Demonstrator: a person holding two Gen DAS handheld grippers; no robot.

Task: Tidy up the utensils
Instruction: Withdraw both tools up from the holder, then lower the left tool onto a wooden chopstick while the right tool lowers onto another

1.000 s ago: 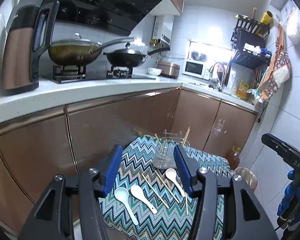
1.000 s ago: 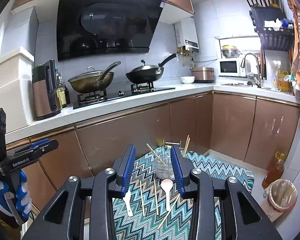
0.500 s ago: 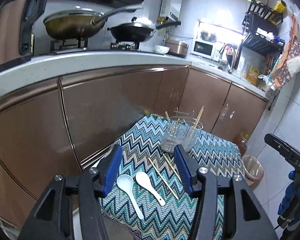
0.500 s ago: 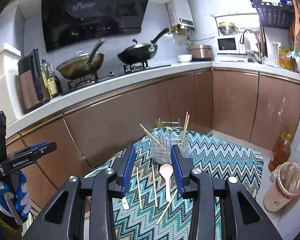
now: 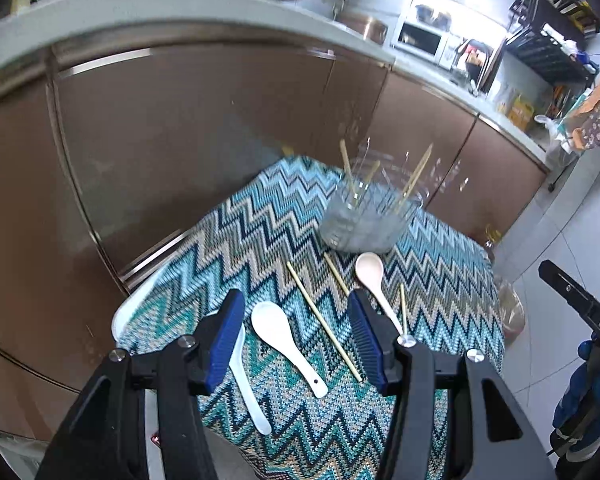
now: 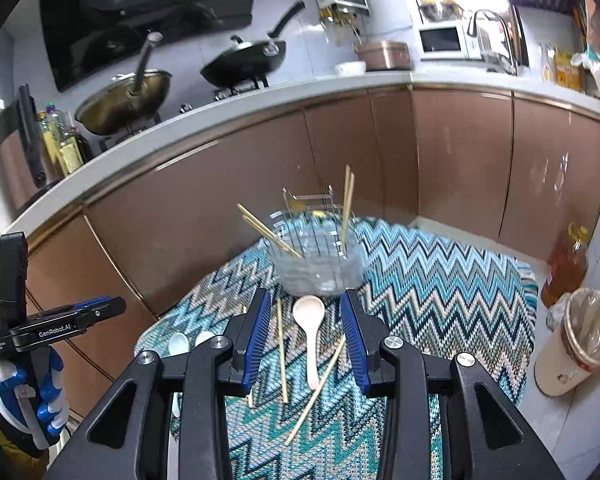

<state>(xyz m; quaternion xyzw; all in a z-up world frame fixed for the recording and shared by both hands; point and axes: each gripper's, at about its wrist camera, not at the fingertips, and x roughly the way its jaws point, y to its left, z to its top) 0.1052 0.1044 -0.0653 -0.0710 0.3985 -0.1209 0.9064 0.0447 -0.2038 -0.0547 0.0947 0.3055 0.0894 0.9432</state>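
Your left tongs (image 5: 296, 344) stand apart over a white spoon (image 5: 286, 346) on the near left of the zigzag-clothed bench (image 5: 440, 280), grasping nothing; your right tongs (image 6: 306, 344) gape around a pinkish spoon (image 6: 310, 334), pads clear of it; loose chopsticks (image 6: 281, 350) lie alongside; the clear holder (image 6: 318, 260) stands farther back, chopsticks already in it.

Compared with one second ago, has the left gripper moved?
Yes. The left gripper has come down toward the table: the white spoon looks nearer, and the counter edge sits higher in its view.
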